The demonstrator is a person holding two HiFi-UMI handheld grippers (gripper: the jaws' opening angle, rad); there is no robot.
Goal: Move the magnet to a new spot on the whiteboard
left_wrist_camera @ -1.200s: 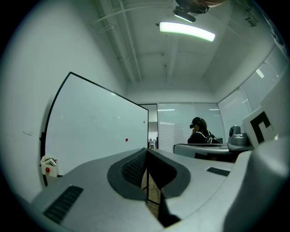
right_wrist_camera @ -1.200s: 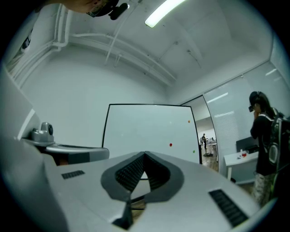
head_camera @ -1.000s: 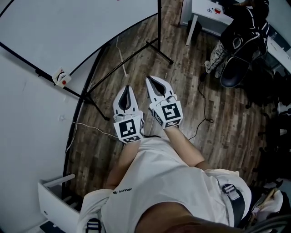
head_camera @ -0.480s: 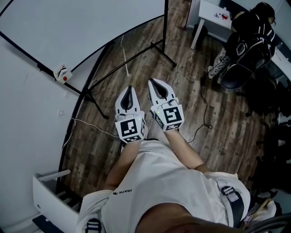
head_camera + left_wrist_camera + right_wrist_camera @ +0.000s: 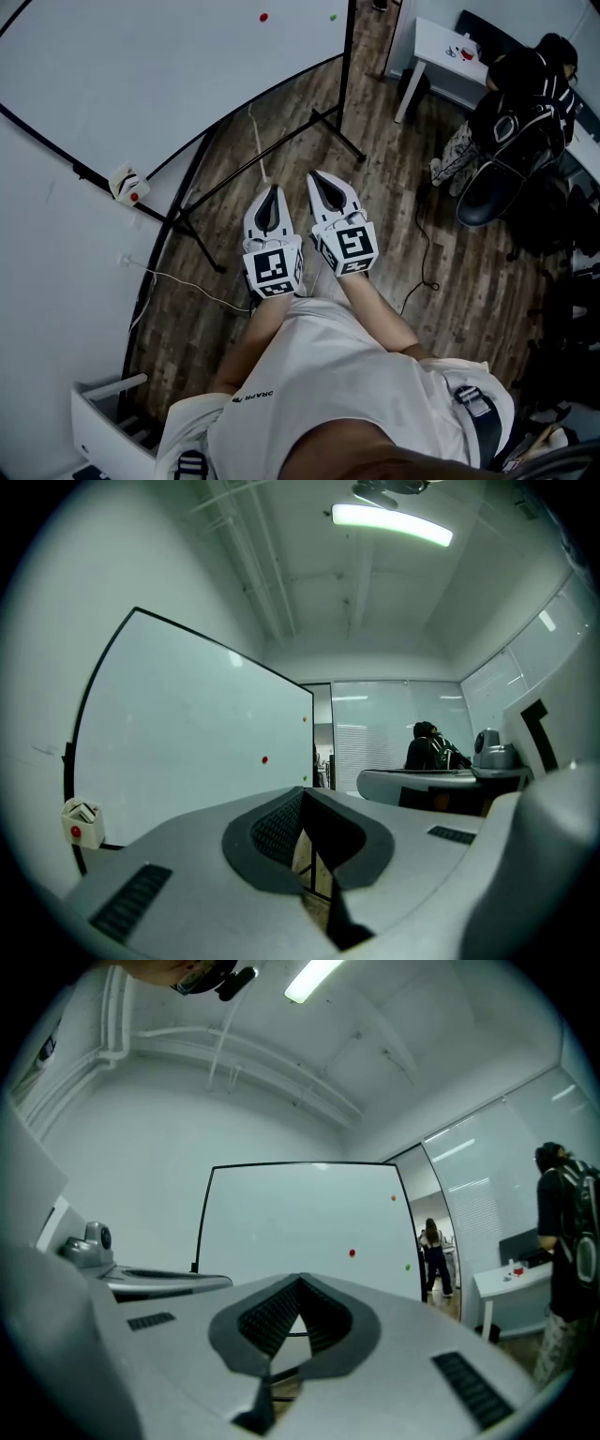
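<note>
Left gripper [image 5: 272, 191] and right gripper [image 5: 317, 179], fingers closed on nothing, face the whiteboard [image 5: 141, 75]. The red magnet [image 5: 263, 17] sits well ahead of both, and a green magnet [image 5: 332, 16] near it risks a wrong pick. The inverted print on the shirt [image 5: 319, 375] seemingly reads "DRAPR".

Whiteboard [image 5: 169, 66], at 11 o'clock: white face is looking smooth and even.
Floor [image 5: 375, 169], at 1 o'clock: dark wood-look planks are showing streaky grain.
Left gripper [image 5: 273, 192] and right gripper [image 5: 317, 178]: matt pale plastic shells are carrying ribbed dark pads [image 5: 267, 1316].
Shirt [image 5: 319, 375], at 6 o'clock: white cloth is creasing softly.
</note>
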